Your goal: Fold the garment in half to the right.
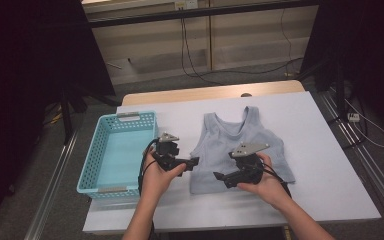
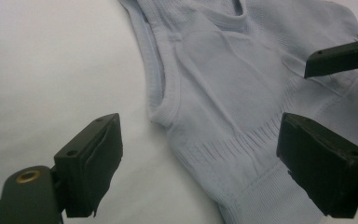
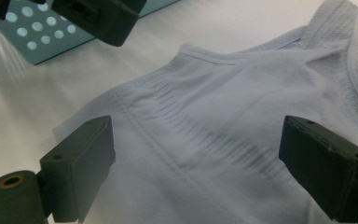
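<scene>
Both the left gripper (image 1: 194, 162) and the right gripper (image 1: 220, 177) gape wide, holding nothing. The vest (image 1: 240, 145) lies under their fingertips; they might pinch just one layer.

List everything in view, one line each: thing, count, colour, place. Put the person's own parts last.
Tank top: one, pale blue-grey, flat on the table right of centre, straps toward the far edge.
Basket: one, turquoise, perforated walls, on the table's left side, nothing in it.
Table: one, white top with a wooden far edge.
Cables: several, dark, on the floor beyond the table.
Stands: dark frames, either side of the table on the floor.
Left hand-held gripper: one, black, jaws open, between the basket and the top's left edge.
Right hand-held gripper: one, black, jaws open, over the top's lower hem.
Hands: two, entering from the near edge, one on each gripper.
</scene>
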`<state>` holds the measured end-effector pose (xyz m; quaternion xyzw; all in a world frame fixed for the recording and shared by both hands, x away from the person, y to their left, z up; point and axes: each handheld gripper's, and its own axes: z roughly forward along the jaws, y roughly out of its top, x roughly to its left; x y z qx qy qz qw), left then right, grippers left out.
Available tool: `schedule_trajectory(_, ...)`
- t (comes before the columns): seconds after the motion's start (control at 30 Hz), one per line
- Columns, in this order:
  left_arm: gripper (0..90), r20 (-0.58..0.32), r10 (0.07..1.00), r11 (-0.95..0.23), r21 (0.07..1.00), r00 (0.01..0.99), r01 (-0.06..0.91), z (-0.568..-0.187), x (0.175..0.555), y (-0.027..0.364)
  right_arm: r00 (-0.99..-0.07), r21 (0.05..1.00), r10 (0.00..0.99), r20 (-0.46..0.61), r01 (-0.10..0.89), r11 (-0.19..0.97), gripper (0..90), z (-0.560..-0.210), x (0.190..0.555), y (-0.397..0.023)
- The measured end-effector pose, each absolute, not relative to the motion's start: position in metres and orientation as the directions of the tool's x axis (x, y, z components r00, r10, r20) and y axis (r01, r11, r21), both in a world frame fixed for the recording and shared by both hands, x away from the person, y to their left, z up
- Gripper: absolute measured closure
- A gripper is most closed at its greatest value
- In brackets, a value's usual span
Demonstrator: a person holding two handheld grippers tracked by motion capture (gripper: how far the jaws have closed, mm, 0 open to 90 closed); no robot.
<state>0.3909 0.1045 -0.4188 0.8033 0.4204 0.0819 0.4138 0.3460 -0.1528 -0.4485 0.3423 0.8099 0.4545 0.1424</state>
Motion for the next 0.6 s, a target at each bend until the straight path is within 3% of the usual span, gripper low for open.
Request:
schedule_trajectory(0.37, 14.7, -0.211, 0.743, -0.313, 0.729, 0.635, 0.608, -0.419, 0.391, 0.106, -0.752, 0.83, 0.655, 0.074, 0.41, 0.377, 10.5, -0.451, 0.342, -0.139)
schedule_trajectory(0.6, 14.7, -0.202, 0.749, -0.316, 0.727, 0.63, 0.61, -0.42, 0.39, 0.108, -0.782, 0.835, 0.619, 0.079, 0.391, 0.387, 18.5, -0.449, 0.34, -0.13)
